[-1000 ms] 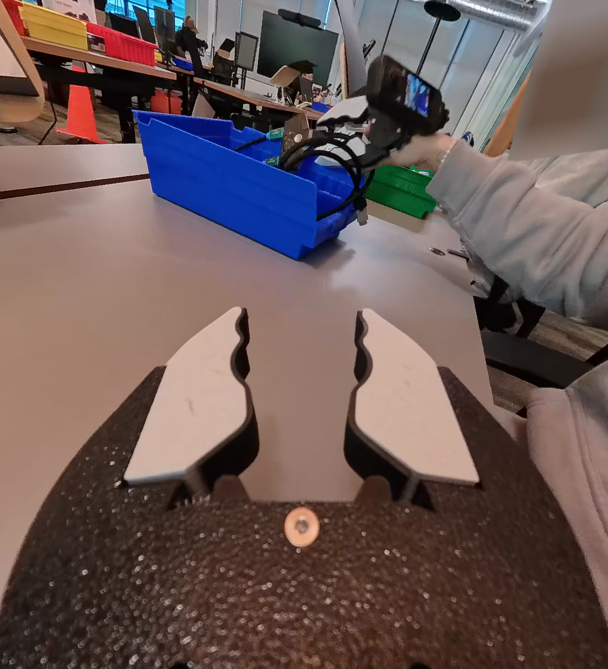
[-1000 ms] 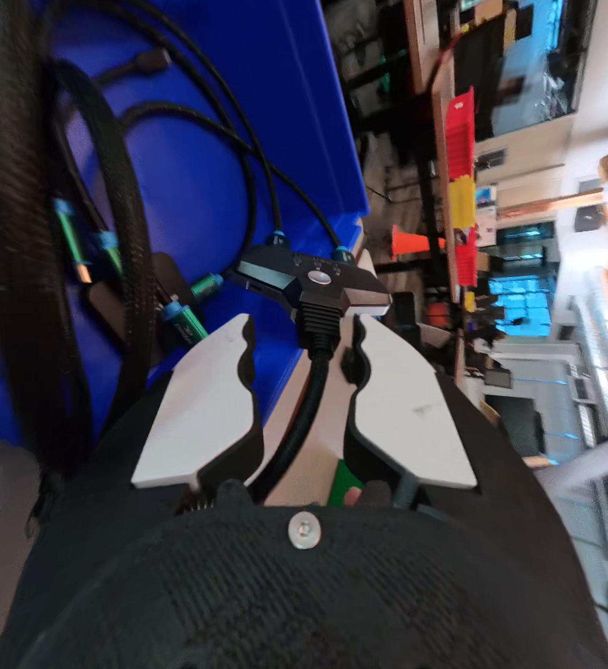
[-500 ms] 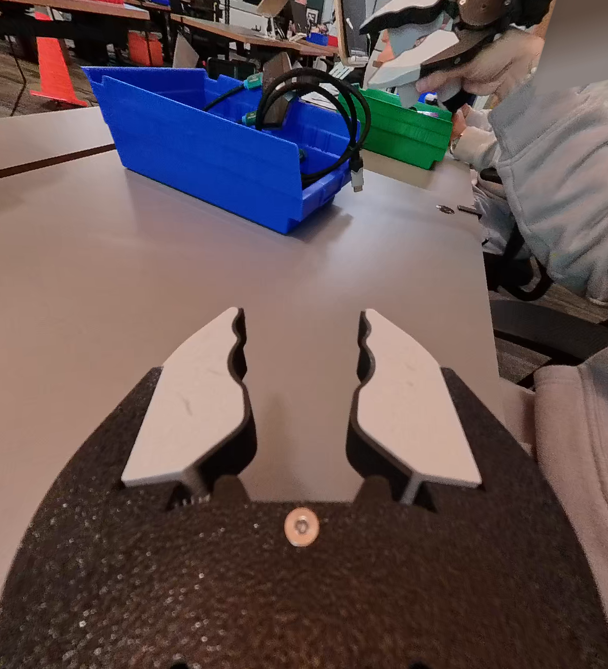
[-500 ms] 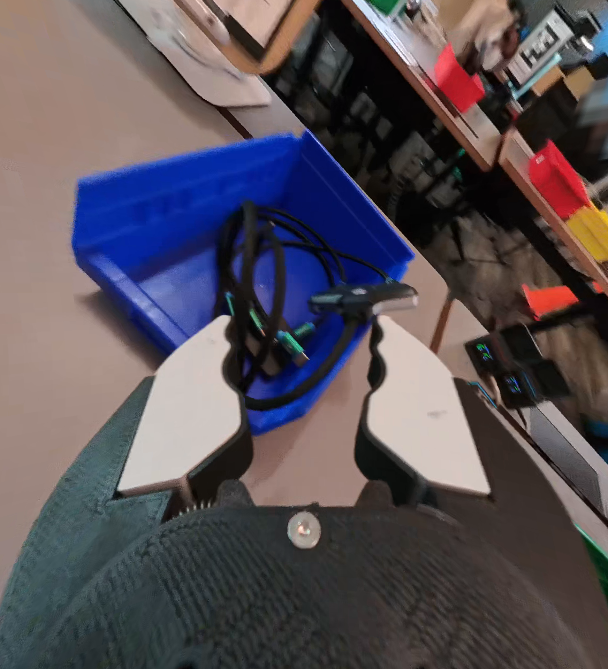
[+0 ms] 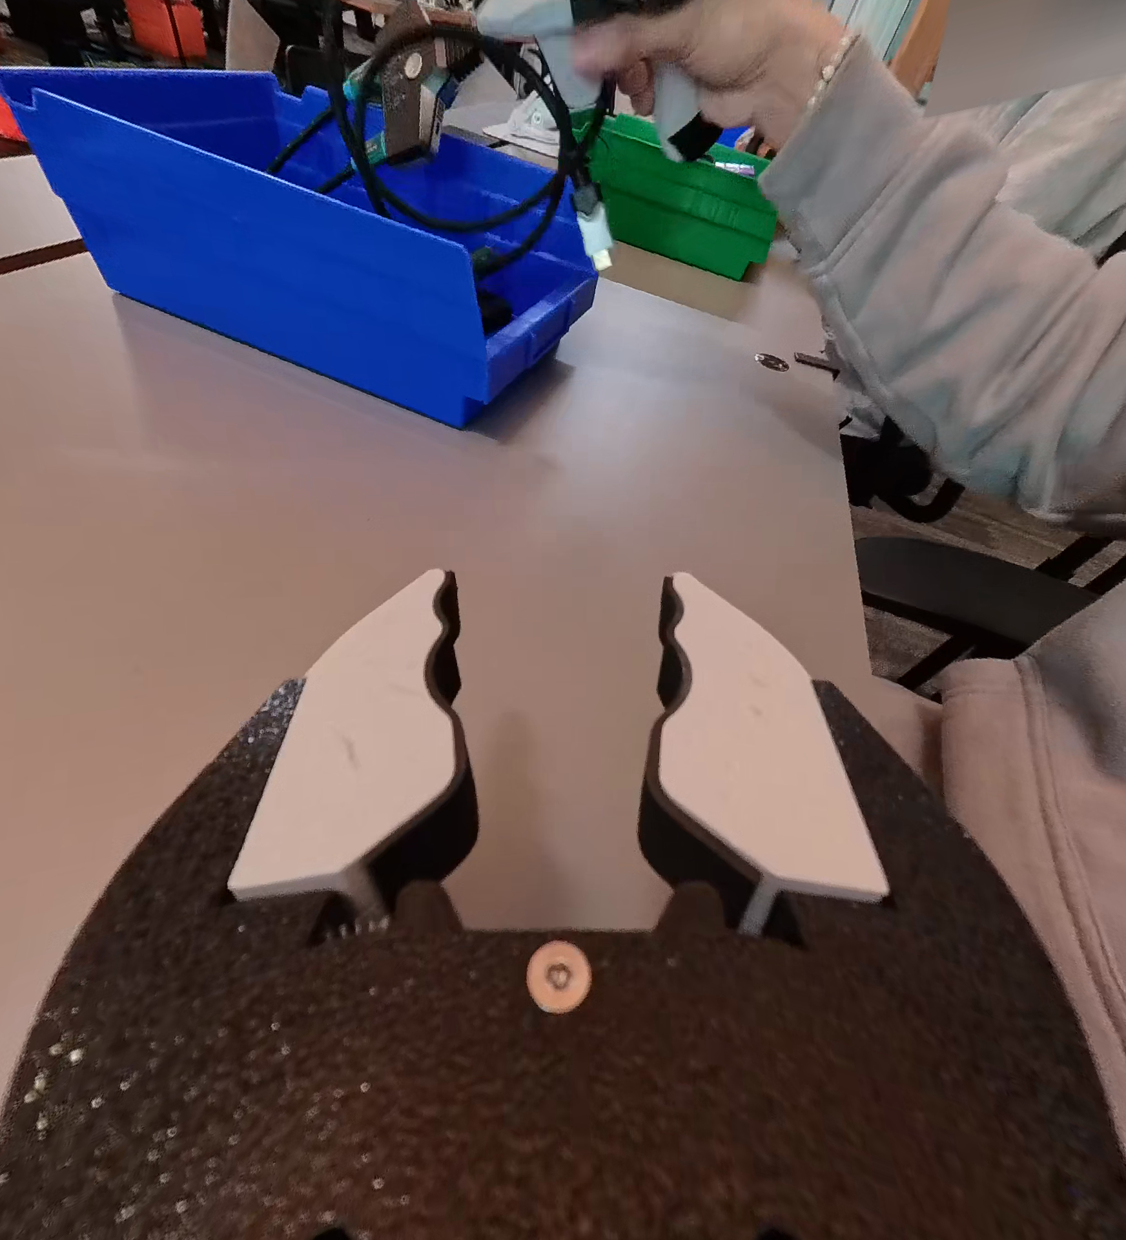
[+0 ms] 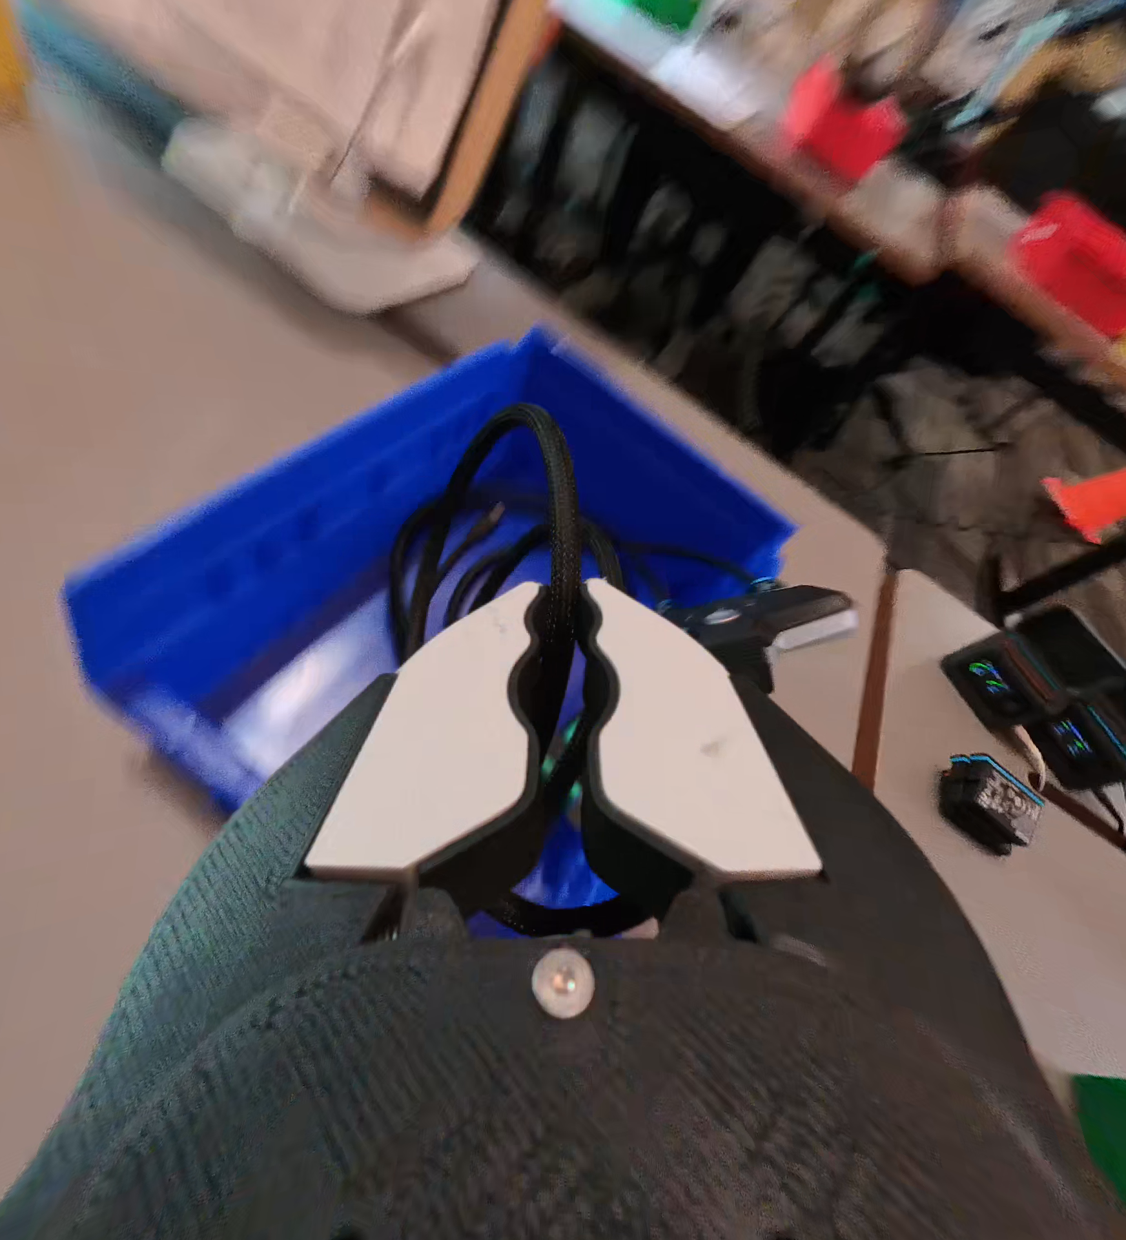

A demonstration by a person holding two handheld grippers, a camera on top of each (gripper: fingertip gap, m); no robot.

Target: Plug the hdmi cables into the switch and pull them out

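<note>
My right gripper (image 6: 561, 597) is shut on a black braided HDMI cable (image 6: 564, 510) and holds it above the blue bin (image 6: 225, 590). The cable loops up ahead of the fingertips and runs down into the bin. The dark HDMI switch (image 6: 775, 621) hangs from its cables just right of the fingers. In the left wrist view the switch (image 5: 406, 114) and cable loops (image 5: 547, 188) dangle over the blue bin (image 5: 278, 268), and a silver plug (image 5: 594, 231) hangs at the bin's right end. My left gripper (image 5: 557, 590) is open and empty, low over the grey table (image 5: 278, 537).
A green bin (image 5: 681, 194) stands behind the blue one. A person's hand and grey sleeve (image 5: 983, 302) reach in from the right. Small black devices (image 6: 1043, 704) lie on the neighbouring table. The table's right edge and a chair (image 5: 969, 597) lie to the right.
My right gripper has closed on the braided cable and lifted it, with the switch, above the bin. My left gripper stayed open, tilting down slightly.
</note>
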